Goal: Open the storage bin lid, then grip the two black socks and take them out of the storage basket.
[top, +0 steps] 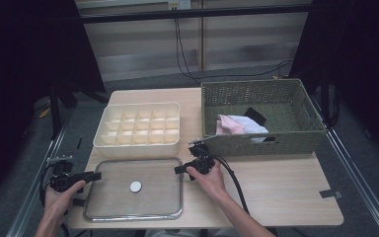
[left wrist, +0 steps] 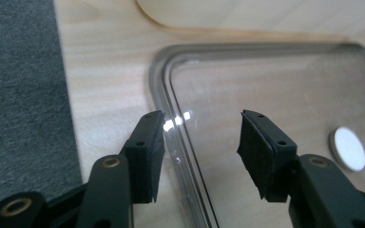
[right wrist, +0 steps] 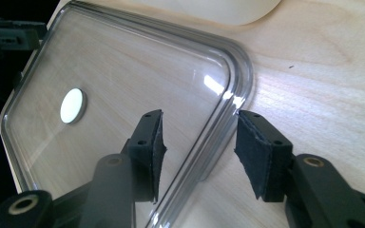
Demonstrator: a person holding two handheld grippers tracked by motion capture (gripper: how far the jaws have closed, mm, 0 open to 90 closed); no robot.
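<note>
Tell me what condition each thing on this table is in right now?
Clear lid: flat on the table, between both grippers.
Divided box: uncovered, compartments empty.
Wicker basket: holds folded cloths.
Left gripper: open, astride the lid's rim.
Right gripper: open, astride the opposite rim.

Clear lid's (left wrist: 275, 95) near edge hidden behind claws, cream organizer (left wrist: 266, 14) cropped above.

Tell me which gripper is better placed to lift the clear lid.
Neither alone, probably. Left gripper straddles the clear lid at its left rim, right gripper at its right rim; both jaws are open, apart from the rim. Likely close both together.
</note>
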